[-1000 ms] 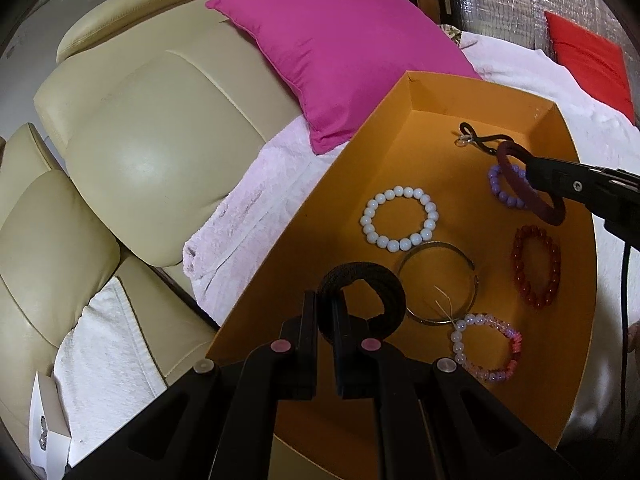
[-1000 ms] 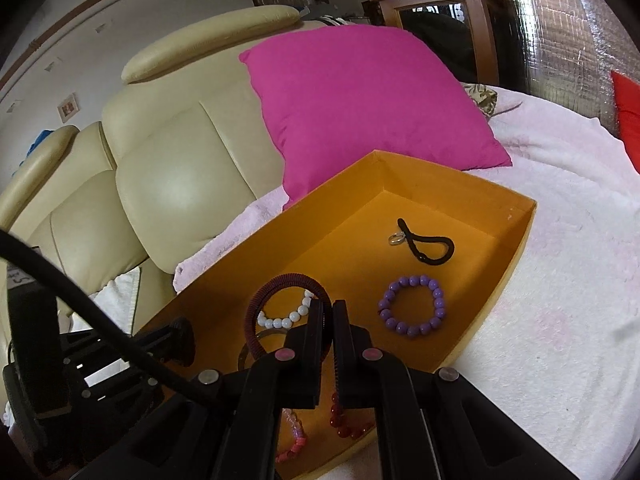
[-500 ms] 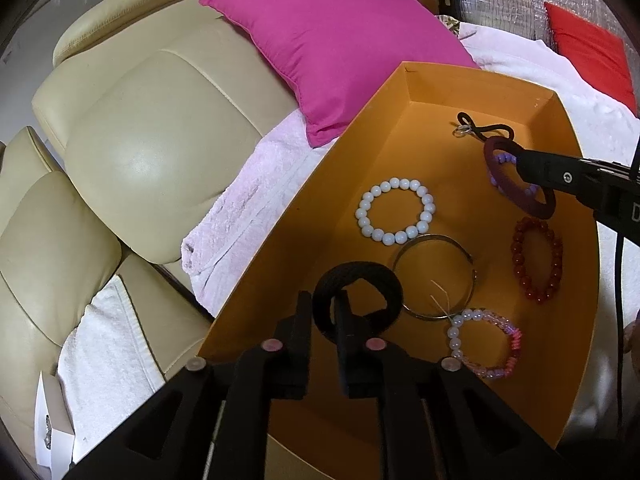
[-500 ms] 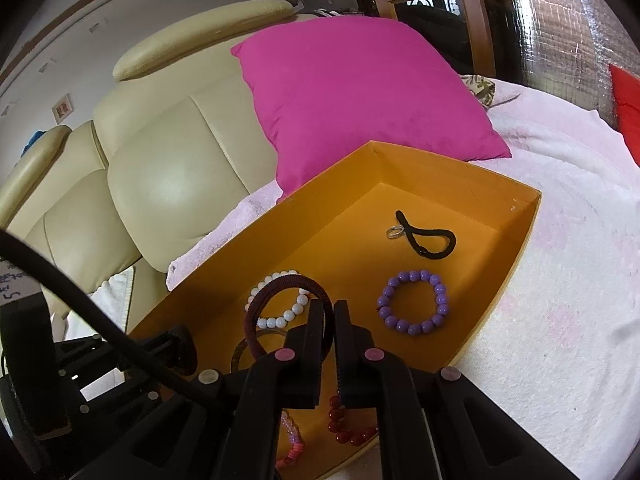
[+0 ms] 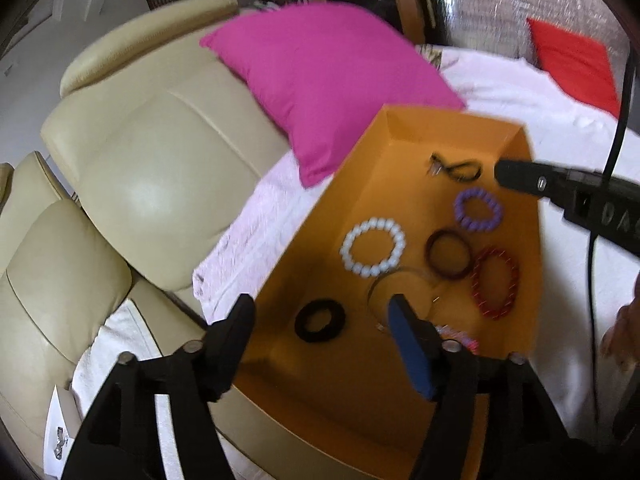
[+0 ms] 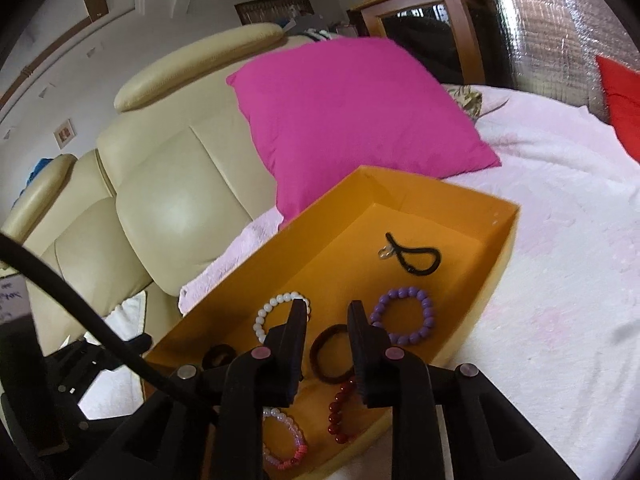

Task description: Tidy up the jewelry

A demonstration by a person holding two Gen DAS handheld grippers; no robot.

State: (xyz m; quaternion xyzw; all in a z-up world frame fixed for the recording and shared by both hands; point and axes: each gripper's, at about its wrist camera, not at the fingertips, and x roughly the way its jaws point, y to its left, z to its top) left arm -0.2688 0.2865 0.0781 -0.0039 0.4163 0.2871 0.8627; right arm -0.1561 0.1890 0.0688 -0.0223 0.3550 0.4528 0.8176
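While both spread wide, left hand-held gripper [image 5: 320, 318] and right hand-held gripper [image 6: 327, 312] hover over orange box [image 5: 400, 392].

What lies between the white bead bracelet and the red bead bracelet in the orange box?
The dark maroon hair tie lies between the white bead bracelet and the red bead bracelet, clearest in the left wrist view.

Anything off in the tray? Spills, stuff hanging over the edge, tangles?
Nothing stands out. All pieces lie flat inside the orange tray: white beads, purple beads, maroon band, red beads, black band. Only the thin bangle is too blurred to judge.
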